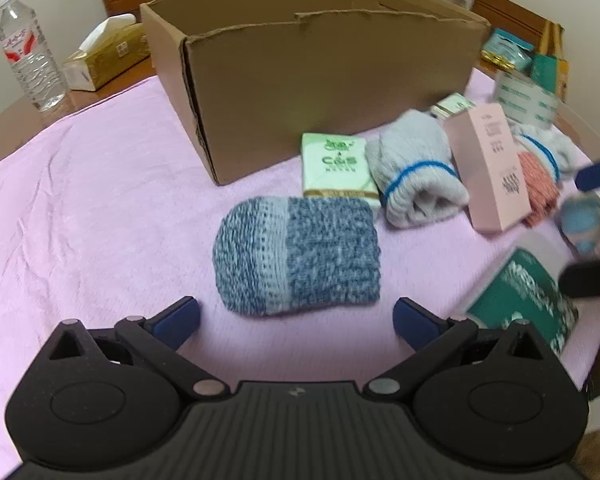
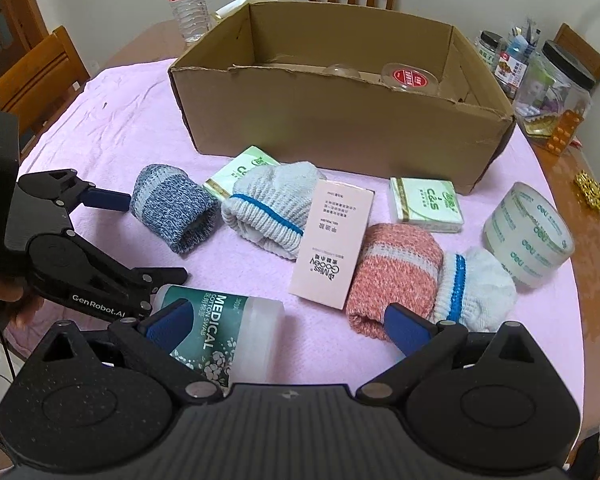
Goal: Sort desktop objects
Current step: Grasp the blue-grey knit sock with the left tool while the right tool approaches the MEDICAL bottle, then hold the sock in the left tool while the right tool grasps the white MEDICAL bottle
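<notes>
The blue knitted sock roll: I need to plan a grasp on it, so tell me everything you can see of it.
The blue knitted sock roll is a soft, mottled blue-and-white knit bundle with a paler band across it and an open cuff end. It lies on its side on the pink cloth, in front of the cardboard box. The green tissue pack sits right behind it. The left tool is open, fingers either side of it, not visibly gripping.

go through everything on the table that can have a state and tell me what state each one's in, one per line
Cardboard box: open at the top, containers inside.
Left gripper: fingers open, empty, facing the blue sock.
Right gripper: fingers open, empty.
Blue sock: rolled, lying flat.
Grey sock: rolled.
Pink box: closed, leaning on the socks.
Swab tub: lying on its side.
Tape roll: standing on edge.
Water bottle: upright, capped.
</notes>
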A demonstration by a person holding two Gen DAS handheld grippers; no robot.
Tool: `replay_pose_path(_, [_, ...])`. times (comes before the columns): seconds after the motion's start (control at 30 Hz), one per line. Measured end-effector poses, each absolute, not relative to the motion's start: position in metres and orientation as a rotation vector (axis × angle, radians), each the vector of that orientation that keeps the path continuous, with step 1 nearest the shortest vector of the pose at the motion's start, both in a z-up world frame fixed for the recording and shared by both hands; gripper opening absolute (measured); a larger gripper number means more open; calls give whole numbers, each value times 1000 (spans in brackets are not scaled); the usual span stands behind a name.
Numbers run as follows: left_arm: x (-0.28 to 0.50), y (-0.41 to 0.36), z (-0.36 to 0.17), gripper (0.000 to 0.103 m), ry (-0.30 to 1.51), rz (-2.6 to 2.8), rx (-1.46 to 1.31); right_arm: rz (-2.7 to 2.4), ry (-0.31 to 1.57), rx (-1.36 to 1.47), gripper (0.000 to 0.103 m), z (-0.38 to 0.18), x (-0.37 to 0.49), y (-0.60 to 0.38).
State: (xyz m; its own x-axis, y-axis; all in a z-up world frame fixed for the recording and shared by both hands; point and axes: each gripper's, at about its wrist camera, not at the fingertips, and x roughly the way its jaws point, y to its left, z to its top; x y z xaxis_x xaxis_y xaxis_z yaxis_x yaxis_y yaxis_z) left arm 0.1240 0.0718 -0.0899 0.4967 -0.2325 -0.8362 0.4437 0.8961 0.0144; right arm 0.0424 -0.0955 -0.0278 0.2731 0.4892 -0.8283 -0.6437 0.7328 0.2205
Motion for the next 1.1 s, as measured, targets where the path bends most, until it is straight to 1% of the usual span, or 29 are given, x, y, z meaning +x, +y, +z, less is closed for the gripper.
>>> replay_pose_path(0.37, [145, 65, -91, 102, 966, -376, 215, 772, 1074, -170, 103, -35, 43, -99])
replay_pose_path(0.43, [145, 67, -90, 97, 959, -358, 197, 781, 1077, -173, 103, -35, 42, -98])
replay_pose_path(0.5, [144, 68, -88, 87, 944, -360, 199, 798, 1083, -173, 103, -34, 41, -97])
replay_pose_path(0.57, [143, 68, -86, 81, 937, -382, 195, 819, 1087, -171, 103, -33, 39, -97])
replay_pose_path(0.6, [143, 67, -85, 80, 938, -389, 194, 833, 1090, -170, 103, -32, 38, -96])
replay_pose_path(0.87, [145, 70, -85, 79, 939, -402, 185, 895, 1118, -203, 103, -34, 33, -77])
replay_pose_path(1.1, [143, 71, -84, 79, 946, -420, 187, 918, 1172, -227, 103, -45, 31, -56])
